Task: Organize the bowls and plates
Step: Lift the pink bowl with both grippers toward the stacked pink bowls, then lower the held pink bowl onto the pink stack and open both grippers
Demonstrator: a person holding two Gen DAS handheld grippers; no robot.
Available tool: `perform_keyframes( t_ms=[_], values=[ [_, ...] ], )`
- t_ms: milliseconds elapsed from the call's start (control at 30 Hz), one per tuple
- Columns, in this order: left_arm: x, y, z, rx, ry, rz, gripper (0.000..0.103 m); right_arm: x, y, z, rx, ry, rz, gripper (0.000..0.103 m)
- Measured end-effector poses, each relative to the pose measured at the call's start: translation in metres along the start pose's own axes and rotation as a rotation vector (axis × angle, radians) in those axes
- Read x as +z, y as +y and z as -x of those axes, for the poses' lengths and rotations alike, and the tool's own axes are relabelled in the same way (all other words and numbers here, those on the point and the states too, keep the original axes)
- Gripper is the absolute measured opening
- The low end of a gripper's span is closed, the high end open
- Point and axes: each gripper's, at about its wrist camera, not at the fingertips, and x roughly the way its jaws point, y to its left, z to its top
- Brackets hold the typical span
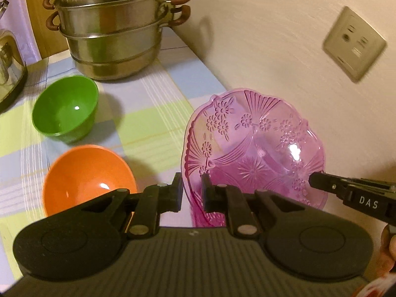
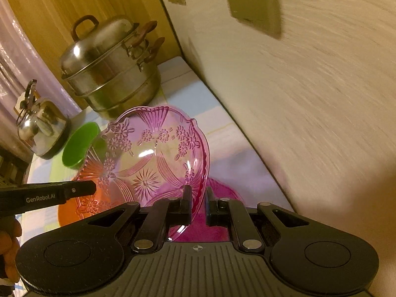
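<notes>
Fingers of the left gripper (image 1: pixel 192 193) straddle the near rim of a translucent pink pressed-glass plate with flower patterns (image 1: pixel 255 146), which stands tilted on edge above the checked tablecloth (image 1: pixel 153 113); whether they actually clamp it cannot be told. From the right, the right gripper (image 1: pixel 314 179) reaches the plate's opposite rim. Beside it stand one green plastic bowl (image 1: pixel 65 109), one orange plastic bowl (image 1: pixel 89 175) and one stacked steel steamer pot (image 1: pixel 111 29). Seen from the right wrist, the right gripper (image 2: pixel 198 204) brackets the same plate (image 2: pixel 148 153) at its edge, grip equally uncertain, while a second, darker pink dish (image 2: pixel 217 222) lies beneath. One steel kettle (image 2: pixel 40 126) sits at the left.
</notes>
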Motion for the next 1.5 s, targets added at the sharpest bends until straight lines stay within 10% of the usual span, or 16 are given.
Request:
perform_keyframes(
  t_ms=[1500],
  values=[
    [-0.036, -0.019, -0.083, 0.046, 0.175, -0.096, 0.015, -0.058, -0.048, -0.046, -0.062, 0.11, -0.044, 0.01]
  ],
)
